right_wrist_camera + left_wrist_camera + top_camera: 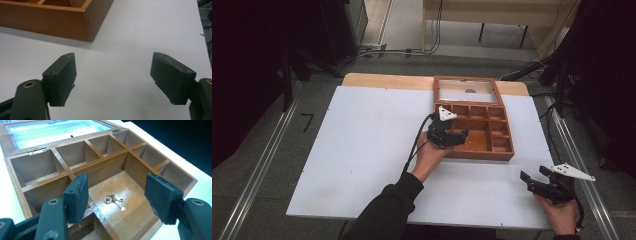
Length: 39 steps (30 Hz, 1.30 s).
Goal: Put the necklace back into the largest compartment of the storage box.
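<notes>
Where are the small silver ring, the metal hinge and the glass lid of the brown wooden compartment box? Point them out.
small silver ring [107, 200], left gripper view, on its band.
metal hinge [37, 150], left gripper view, middle of its plate.
glass lid [467, 93], high view, on the pane.

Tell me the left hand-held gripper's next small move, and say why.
Probably lower the left hand-held gripper into the wooden box's large compartment: its jaws are open, above the small metal jewellery piece lying on the floor there, not touching it yet.
</notes>
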{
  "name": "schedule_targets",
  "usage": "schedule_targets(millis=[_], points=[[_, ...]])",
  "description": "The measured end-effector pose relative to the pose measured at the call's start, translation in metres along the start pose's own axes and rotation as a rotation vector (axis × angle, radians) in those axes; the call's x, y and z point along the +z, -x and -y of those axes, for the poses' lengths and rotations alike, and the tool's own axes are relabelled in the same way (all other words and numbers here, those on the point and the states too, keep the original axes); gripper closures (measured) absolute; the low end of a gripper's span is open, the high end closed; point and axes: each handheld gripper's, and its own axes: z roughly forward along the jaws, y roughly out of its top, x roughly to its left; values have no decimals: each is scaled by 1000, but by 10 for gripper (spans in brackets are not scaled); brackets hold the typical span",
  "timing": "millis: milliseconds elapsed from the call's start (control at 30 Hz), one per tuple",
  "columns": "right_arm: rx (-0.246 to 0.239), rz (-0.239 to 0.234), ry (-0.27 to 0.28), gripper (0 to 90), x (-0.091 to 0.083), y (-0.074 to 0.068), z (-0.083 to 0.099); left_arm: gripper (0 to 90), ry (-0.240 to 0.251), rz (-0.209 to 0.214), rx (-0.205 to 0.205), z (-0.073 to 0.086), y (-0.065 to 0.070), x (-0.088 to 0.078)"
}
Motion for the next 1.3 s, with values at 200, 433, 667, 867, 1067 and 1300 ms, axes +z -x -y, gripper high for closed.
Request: schedule_targets(millis=[200,433,667,867,1067,1300], points=[[2,3,-2,192,0,0,0,347,2,6,5,2,-1,-8],[1,3,-2,192,0,0,0,333,9,7,4,5,-4,-14],[0,4,-1,192,-1,0,1,325,11,-4,0,10,-9,-23],[0,6,-1,192,-1,0,1,310,32,-6,-10,13,-14,-35],[0,9,-2,192,-1,0,1,300,31,-15,-9,22,-23,-45],[-2,11,-6,192,-1,-1,1,286,51,-47,18,30,-30,-58]])
